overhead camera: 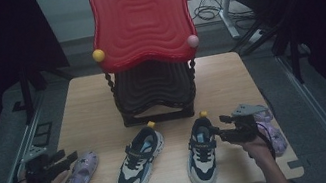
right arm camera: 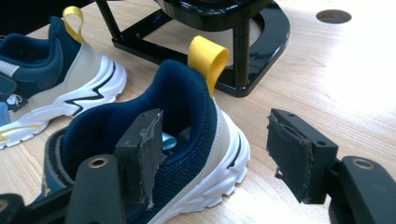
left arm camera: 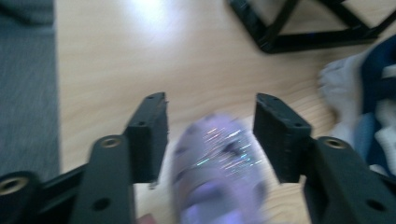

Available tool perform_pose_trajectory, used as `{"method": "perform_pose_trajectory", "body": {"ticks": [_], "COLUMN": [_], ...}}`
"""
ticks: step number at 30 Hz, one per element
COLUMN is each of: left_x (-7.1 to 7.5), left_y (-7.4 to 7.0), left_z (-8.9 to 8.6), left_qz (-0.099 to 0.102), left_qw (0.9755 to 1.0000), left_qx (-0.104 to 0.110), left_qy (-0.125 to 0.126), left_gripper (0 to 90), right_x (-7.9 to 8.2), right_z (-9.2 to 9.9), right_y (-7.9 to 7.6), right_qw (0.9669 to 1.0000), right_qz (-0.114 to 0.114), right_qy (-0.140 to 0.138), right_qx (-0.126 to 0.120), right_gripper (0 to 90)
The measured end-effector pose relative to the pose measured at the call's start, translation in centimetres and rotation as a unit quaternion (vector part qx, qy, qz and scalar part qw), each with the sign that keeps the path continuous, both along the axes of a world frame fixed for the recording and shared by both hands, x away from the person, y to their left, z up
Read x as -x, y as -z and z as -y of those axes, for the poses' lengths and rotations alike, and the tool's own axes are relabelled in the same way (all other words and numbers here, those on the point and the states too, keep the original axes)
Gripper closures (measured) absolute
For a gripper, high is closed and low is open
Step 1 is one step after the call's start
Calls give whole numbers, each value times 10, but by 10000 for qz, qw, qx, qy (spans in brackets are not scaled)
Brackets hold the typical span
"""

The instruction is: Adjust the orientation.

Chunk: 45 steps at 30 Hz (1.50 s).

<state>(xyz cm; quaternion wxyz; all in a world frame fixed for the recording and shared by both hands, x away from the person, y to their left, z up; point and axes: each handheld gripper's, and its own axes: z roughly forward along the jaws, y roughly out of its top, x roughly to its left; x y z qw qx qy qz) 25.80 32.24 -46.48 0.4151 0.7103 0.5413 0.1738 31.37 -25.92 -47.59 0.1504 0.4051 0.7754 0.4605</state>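
**Two open grippers close in on two shoes**

The right hand-held gripper (right arm camera: 212,154) is wide open and holds nothing. One jaw sits inside the heel opening of the right blue and white sneaker (overhead camera: 202,151), and the other jaw waits outside, beside the heel. If it shuts too near the top edge, the soft collar may fold and the shoe may slip out. The shoe may also tip and swing toe-down when lifted, because only the heel would be held. The black foot of the shoe rack (overhead camera: 153,88) is close behind the yellow heel loop (right arm camera: 208,58), so the shoe may bump it.

The left hand-held gripper (left arm camera: 210,135) is wide open too, with nothing in it. The purple sparkly sandal (overhead camera: 80,179) lies between its jaws at the lower left of the high view. This view is blurry, so I cannot tell if a jaw touches the sandal. A thin strap could slide free.

The sneaker is dark blue mesh with a cream side and a thick white sole. It stands on the worktop (overhead camera: 87,105), low and right of the middle, next to its twin (overhead camera: 140,159). Another purple sandal (overhead camera: 272,130) lies behind the right hand.
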Motion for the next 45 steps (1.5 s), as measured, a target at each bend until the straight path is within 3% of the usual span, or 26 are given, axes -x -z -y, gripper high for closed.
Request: {"method": "perform_pose_trajectory", "body": {"ticks": [4, 14, 18, 24, 27, 33, 41, 45], "left_x": [1, -3, -6, -5, -4, 2, 6, 9], "left_y": [-8, -21, -25, -26, -25, -27, -26, -27], "left_z": [18, 42, 51, 50, 50, 47, 51, 50], "left_qz": [162, 337, 309, 297, 252, 296, 249, 253], "left_qw": [9996, 9977, 9978, 9973, 9971, 9962, 9975, 9976], "left_qx": [12, 473, 395, 365, 317, 375, 177, 179], "left_qy": [222, 364, 441, 559, 648, 726, 642, 620], "left_gripper": [377, 351, 353, 345, 341, 343, 346, 346], "right_x": [1, 0, 0, 10, 12, 23, 28, 31], "right_z": [-1, 3, 3, 5, 7, 16, 29, 38], "right_y": [0, 1, 0, -5, -6, -5, -1, -3], "right_qw": [10000, 10000, 10000, 9999, 9998, 9998, 9996, 9997], "right_qz": [11, 30, 45, 121, 162, 148, 80, 128], "right_qy": [-41, -40, -48, -85, 53, 136, -23, 3], "right_qx": [21, 6, 30, 22, 44, -28, 263, 227], "right_gripper": [363, 362, 362, 382, 400, 553, 780, 869]}}
